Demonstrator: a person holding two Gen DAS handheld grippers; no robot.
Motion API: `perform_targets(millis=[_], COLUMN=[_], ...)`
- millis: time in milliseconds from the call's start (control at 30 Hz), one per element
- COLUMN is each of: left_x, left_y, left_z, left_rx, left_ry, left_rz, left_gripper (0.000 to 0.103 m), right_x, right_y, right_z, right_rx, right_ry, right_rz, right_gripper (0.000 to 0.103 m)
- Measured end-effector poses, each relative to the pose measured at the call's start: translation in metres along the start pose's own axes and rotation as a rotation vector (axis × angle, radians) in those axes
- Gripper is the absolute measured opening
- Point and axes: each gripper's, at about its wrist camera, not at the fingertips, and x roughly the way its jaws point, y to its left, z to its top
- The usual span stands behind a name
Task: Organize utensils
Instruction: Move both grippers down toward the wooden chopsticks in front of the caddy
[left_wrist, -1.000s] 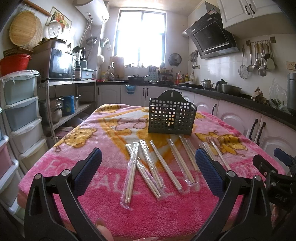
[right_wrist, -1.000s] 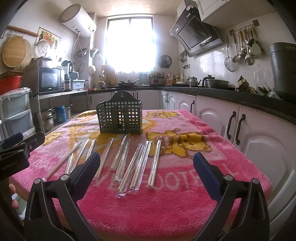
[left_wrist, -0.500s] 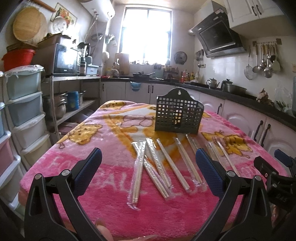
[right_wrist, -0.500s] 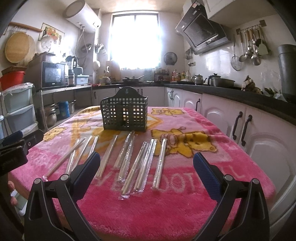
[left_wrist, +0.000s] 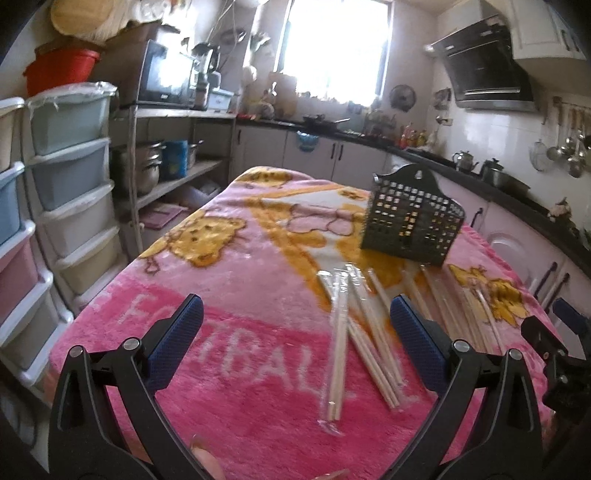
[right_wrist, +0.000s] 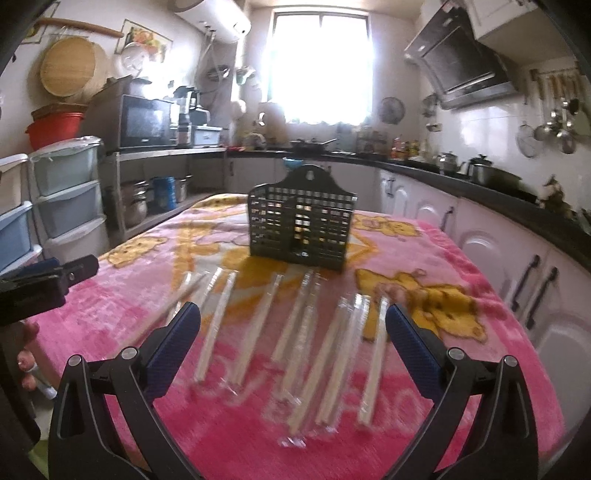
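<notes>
Several pairs of wooden chopsticks in clear plastic sleeves (left_wrist: 340, 347) (right_wrist: 255, 332) lie side by side on a pink blanket-covered table (left_wrist: 236, 295) (right_wrist: 461, 332). Behind them stands a black perforated utensil holder (left_wrist: 410, 221) (right_wrist: 301, 229), upright. My left gripper (left_wrist: 295, 339) hovers open above the blanket, left of the nearest chopstick pack, nothing between its blue-padded fingers. My right gripper (right_wrist: 293, 339) is open too, low over the middle of the chopstick row. Each gripper shows at the edge of the other's view.
Stacked plastic drawers (left_wrist: 70, 177) and a shelf with a microwave (right_wrist: 146, 120) stand left of the table. White cabinets under a dark counter (right_wrist: 517, 206) run along the right. Ladles hang on the right wall (right_wrist: 557, 122). A fingertip shows at the bottom edge (left_wrist: 205, 458).
Both grippers have advanced toward the table and dipped lower. The left view has swung left, so the chopsticks and holder now sit to its right. Both stayed open.
</notes>
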Motion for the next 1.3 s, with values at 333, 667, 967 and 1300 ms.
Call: perform_targets(millis=[333, 667, 967, 1300], left_x=[0.037, 0.091, 0.13, 0.168], left_y=[-0.002, -0.01, -0.027, -0.049], left_z=[0.02, 0.024, 0.022, 0.033], left_rx=[0.092, 0.107, 0.156, 0.212], left_ry=[0.077, 0.249, 0.374, 0.477], left_rz=[-0.034, -0.167, -0.262, -0.331], left_gripper=[0.093, 0.091, 0.055, 0.014], right_x=[0.055, 0.11, 0.161, 0.216], right_y=[0.008, 0.0, -0.008, -0.012], right_z=[0.032, 0.048, 0.051, 0.04], right_rx=[-0.028, -0.055, -0.042, 0.011], right_ry=[0.116, 0.196, 0.294, 0.471], right_rz=[0.077, 0.093, 0.114, 0.186], right_gripper=[0.097, 0.097, 0.08, 0.047])
